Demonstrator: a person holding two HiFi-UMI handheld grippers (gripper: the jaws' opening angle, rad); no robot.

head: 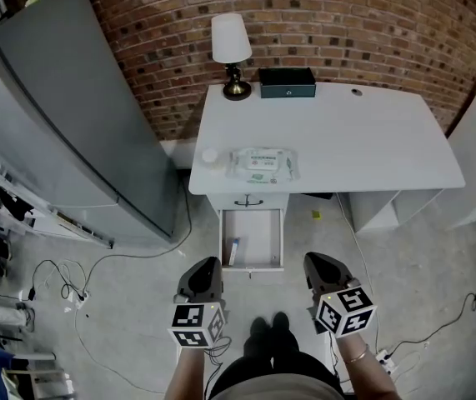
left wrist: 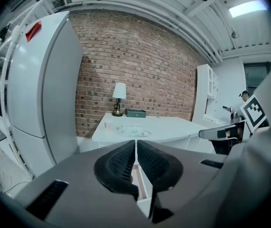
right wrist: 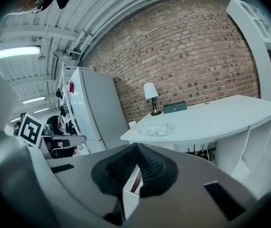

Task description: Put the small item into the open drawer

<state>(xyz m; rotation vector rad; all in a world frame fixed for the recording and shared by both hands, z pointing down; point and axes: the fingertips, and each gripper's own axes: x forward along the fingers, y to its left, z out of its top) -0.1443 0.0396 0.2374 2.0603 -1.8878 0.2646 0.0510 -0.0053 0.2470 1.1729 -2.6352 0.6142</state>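
A grey refrigerator [head: 71,115] fills the head view's 10 o'clock side, with cables [head: 71,286] trailing on the floor at about 8 o'clock. Next comes the white desk [head: 363,140] against the brick wall. At its 11 o'clock corner stands a lamp [head: 231,52], with a dark green box [head: 288,82] just beside it at 3 o'clock. Near the front edge, a small white cup [head: 210,158] sits at 9 o'clock of a pack of wipes [head: 263,165].

Below the wipes, the drawer [head: 267,223] stands pulled out. The small item [head: 233,251] lies inside it, along the left wall.

The left gripper [head: 207,265] hangs at 7 o'clock of the drawer, clear of it. Its own view shows the jaws pressed together with nothing between them. The right gripper [head: 317,262] is at the drawer's 4 o'clock, its jaws likewise closed tip to tip and empty.
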